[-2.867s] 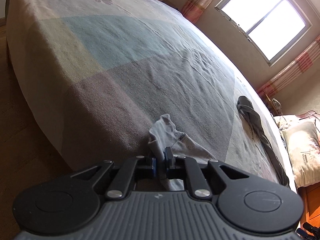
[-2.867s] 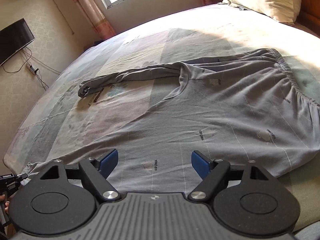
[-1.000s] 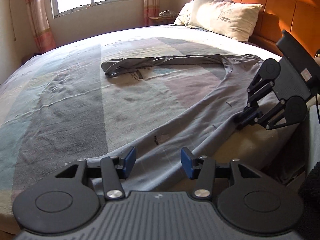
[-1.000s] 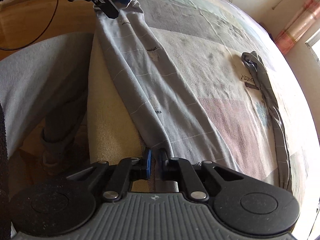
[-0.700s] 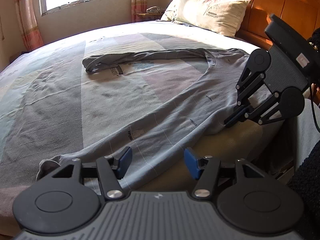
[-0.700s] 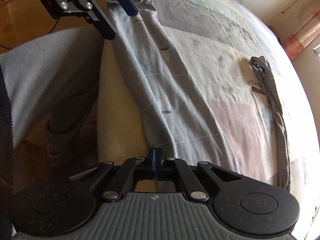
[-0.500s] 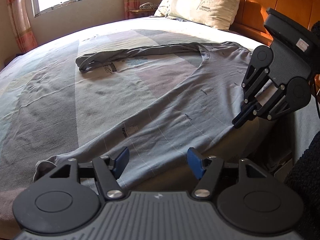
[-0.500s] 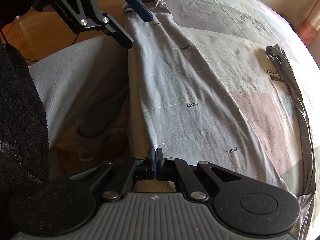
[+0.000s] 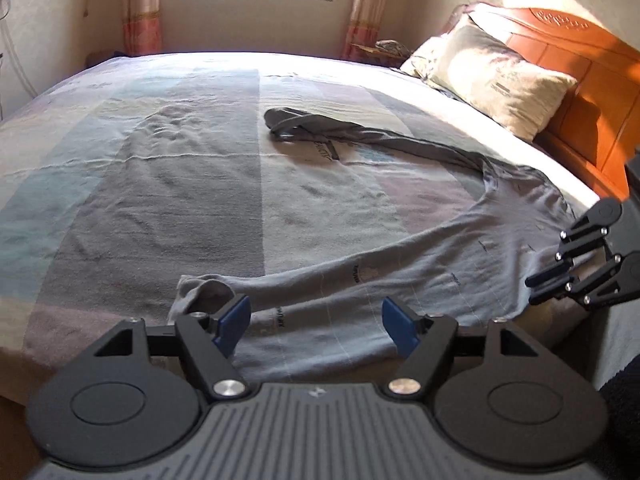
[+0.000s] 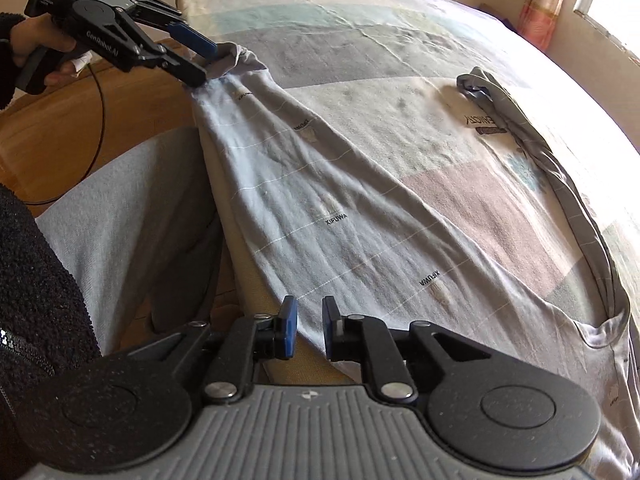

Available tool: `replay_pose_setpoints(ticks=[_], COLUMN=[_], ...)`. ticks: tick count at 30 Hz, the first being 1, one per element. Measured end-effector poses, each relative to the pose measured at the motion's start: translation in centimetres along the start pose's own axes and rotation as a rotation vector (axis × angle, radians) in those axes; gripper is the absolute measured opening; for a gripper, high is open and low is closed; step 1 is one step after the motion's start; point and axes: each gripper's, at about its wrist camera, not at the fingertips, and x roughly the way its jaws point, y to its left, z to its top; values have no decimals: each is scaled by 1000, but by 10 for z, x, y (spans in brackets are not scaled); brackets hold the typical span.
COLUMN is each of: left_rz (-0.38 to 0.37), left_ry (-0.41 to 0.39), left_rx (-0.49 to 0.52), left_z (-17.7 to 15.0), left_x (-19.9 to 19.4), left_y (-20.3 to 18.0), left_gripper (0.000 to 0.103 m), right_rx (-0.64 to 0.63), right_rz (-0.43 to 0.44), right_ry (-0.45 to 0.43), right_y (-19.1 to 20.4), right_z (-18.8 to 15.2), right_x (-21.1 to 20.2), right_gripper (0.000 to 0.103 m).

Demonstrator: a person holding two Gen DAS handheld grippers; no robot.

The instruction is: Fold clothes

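While both tools gape, left tool [image 10: 202, 60] marked "GenRobot.AI", right tool [image 10: 306, 330] narrower, trousers [image 10: 340, 216] printed "XIFUWA"

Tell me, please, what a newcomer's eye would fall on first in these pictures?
Most striking is the grey long-sleeved shirt sprawled along the near edge of the patchwork bedspread, one sleeve trailing toward the bed's middle. The left gripper hovers open by the nearer cuff, while the right gripper, slightly open, straddles the shirt's edge. A pillow leans against the orange headboard.
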Motion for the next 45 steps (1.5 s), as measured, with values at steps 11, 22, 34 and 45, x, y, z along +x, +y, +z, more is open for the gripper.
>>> replay_pose_setpoints(ticks=[11, 22, 34, 45], left_rz=[-136, 206, -67, 35], left_ry=[-91, -20, 20, 135], left_rx=[-310, -119, -116, -91], left_z=[-2, 19, 37, 9], left_x=[-11, 17, 35, 52], left_y=[49, 59, 45, 51], left_gripper=[86, 92, 92, 92], right_rx=[211, 283, 409, 183], right_rz=[-27, -84, -41, 66], right_ry=[-82, -129, -167, -158], right_y=[-16, -18, -42, -51], right_z=[-6, 3, 14, 138], right_x=[-4, -7, 4, 85], right_gripper=[27, 30, 32, 32])
